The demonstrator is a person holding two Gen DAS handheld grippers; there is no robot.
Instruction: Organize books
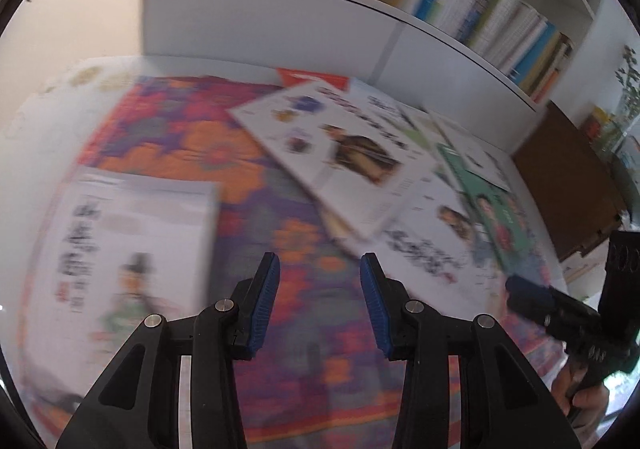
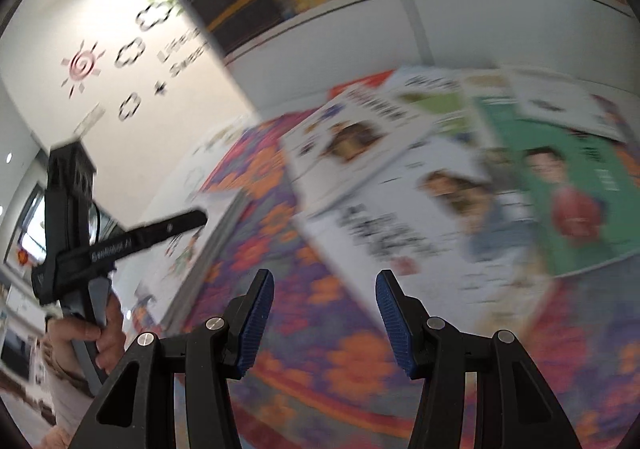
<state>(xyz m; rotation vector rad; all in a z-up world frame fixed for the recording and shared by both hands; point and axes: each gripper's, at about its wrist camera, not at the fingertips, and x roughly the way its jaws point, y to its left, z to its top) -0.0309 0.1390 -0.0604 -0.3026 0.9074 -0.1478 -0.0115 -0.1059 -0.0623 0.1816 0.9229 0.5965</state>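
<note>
— Books? Where?

— Scattered flat on a patterned cloth [image 1: 256, 153] in orange and purple. One white book [image 1: 120, 245] lying alone at the left of the left wrist view, cover up, with dark lettering and a small figure, all blurred. Same book [image 2: 192, 249] seen edge-on in the right wrist view, below the other gripper.

— And the rest?

— Heaped to the right, overlapping. On top, a white book with a brown figure [image 1: 336, 153], tilted across the others. Under its lower edge, another white book with a portrait [image 1: 432, 237]. Beside that, a green book [image 1: 500, 217], partly under a further white cover. A red corner [image 1: 312, 79] poking out at the back of the heap.

— Grippers?

— Left gripper [image 1: 320, 301] held above the cloth between the lone book and the heap, blue pads [image 1: 266, 301] spread apart, nothing between them. Right gripper [image 2: 324, 321] also above the cloth, near the edge of the heap, pads [image 2: 394, 325] wide apart and gripping nothing.

— Surroundings?

— White shelves [image 1: 360, 21] behind the cloth, packed with upright books [image 1: 500, 17]. Pale wall [image 2: 132, 61] at the left with a red sun sticker and cloud outlines. Brown wooden box [image 1: 568, 185] at the far right of the left wrist view.
</note>
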